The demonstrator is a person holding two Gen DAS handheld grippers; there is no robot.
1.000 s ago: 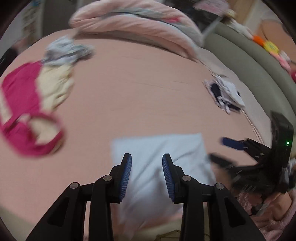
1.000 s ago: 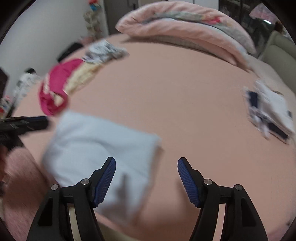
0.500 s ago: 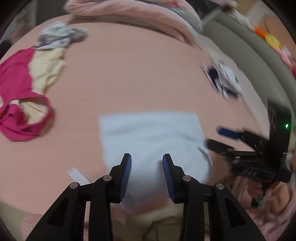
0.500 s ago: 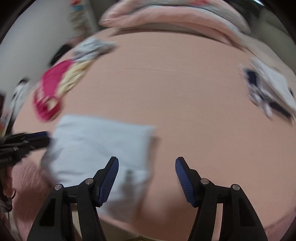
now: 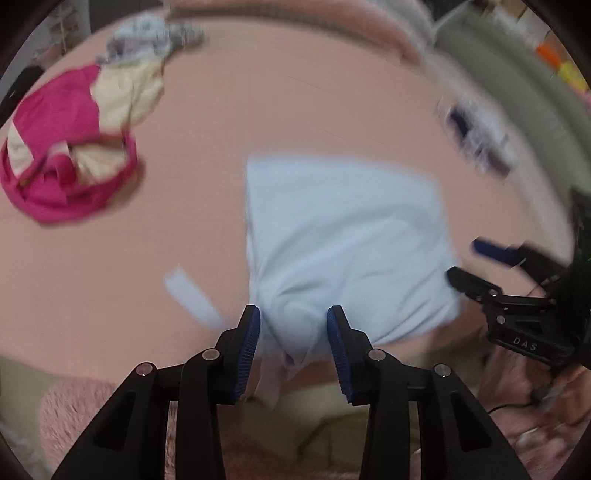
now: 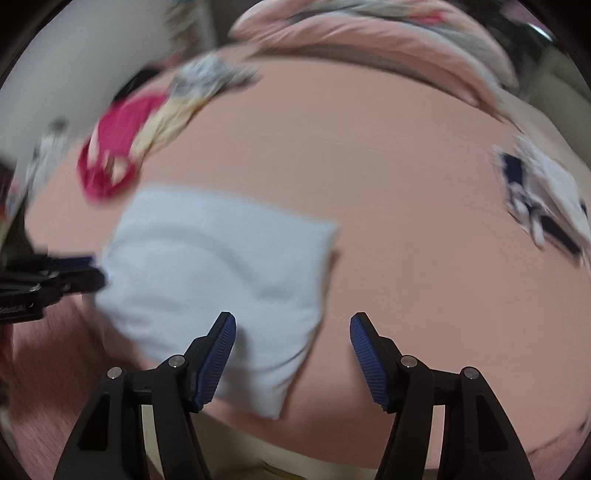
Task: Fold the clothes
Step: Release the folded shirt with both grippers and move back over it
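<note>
Opening over the pale blue garment [image 5: 343, 236], the left gripper [image 5: 293, 332] alone views its loose strip [image 5: 192, 295] (right gripper [image 6: 291, 354] open).

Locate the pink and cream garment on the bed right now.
The pink and cream garment lies crumpled at the far left of the pink bedsheet in both wrist views, beyond the light blue folded garment, beside a grey patterned garment.

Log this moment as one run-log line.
step: fold | left gripper: opening over light blue garment near edge | right gripper: open at its corner
</note>
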